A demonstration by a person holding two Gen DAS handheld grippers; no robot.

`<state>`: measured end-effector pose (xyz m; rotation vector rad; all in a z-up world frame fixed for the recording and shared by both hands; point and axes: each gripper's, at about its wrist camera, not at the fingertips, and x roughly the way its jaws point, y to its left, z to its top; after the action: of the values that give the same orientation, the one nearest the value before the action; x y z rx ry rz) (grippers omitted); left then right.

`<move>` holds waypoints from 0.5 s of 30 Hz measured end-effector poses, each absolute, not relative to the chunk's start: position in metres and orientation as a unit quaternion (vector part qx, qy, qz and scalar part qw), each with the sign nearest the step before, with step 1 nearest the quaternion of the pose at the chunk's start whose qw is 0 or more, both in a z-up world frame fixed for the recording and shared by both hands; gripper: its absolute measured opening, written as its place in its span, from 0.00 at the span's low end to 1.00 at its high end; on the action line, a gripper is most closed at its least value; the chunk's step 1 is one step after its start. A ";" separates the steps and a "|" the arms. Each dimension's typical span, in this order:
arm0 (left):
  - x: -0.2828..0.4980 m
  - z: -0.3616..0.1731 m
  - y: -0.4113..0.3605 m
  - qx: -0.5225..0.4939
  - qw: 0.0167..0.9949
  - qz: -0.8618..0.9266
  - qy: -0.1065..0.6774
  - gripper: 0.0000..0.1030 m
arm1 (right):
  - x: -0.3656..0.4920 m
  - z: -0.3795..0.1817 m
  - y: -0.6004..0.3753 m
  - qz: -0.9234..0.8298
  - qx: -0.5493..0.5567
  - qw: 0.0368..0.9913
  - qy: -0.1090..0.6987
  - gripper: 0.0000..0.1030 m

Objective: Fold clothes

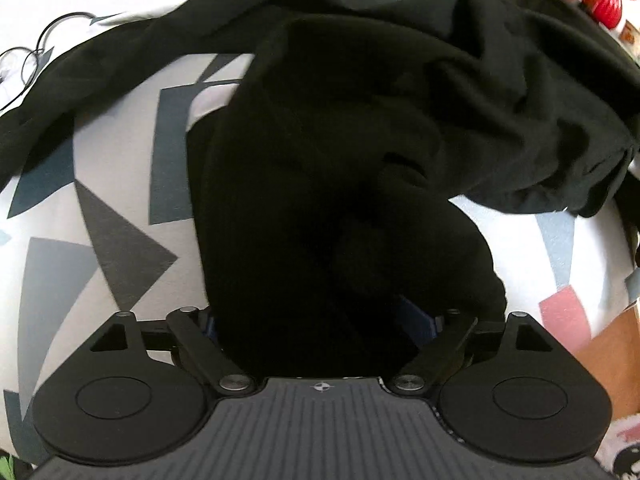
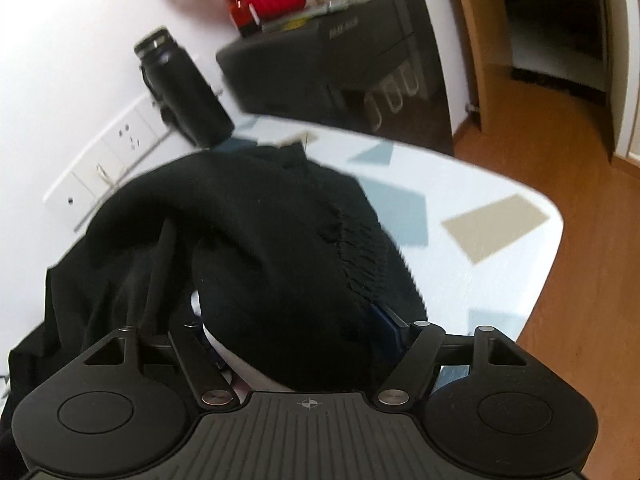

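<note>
Black ribbed knit garment (image 1: 320, 200) bunched over geometric-print worktop (image 1: 120, 220); left gripper (image 1: 320, 320) and right gripper (image 2: 304, 340) jaws both clamp cloth.

Left tongs (image 1: 320, 320) tilted downward, linkage arms drawn inward, fingertips buried in black garment (image 1: 320, 168) and out of sight. Right tongs (image 2: 304, 340) likewise angled down, arms pulled in, one blue finger (image 2: 386, 322) showing at the cloth's edge, clamped on the fabric.
</note>
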<state>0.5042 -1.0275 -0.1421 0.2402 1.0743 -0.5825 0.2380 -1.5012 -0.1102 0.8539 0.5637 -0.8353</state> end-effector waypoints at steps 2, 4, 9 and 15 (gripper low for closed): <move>0.503 -0.147 -1.029 0.117 0.809 -0.278 0.504 0.50 | 0.242 -0.108 -1.498 -0.387 0.407 0.782 0.270 0.65; 0.508 -0.142 -1.022 0.109 0.817 -0.272 0.496 0.20 | 0.243 -0.107 -1.492 -0.383 0.409 0.780 0.279 0.66; 0.534 -0.111 -0.979 0.085 0.868 -0.195 0.448 0.06 | 0.247 -0.103 -1.477 -0.367 0.407 0.781 0.298 0.68; 0.570 -0.056 -0.917 0.060 0.935 -0.057 0.345 0.08 | 0.263 -0.099 -1.458 -0.332 0.422 0.785 0.308 0.68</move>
<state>0.5705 -0.9167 -0.0565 0.1230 0.7063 -0.1157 0.2630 -1.4584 -0.0994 0.9112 0.6643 -0.7169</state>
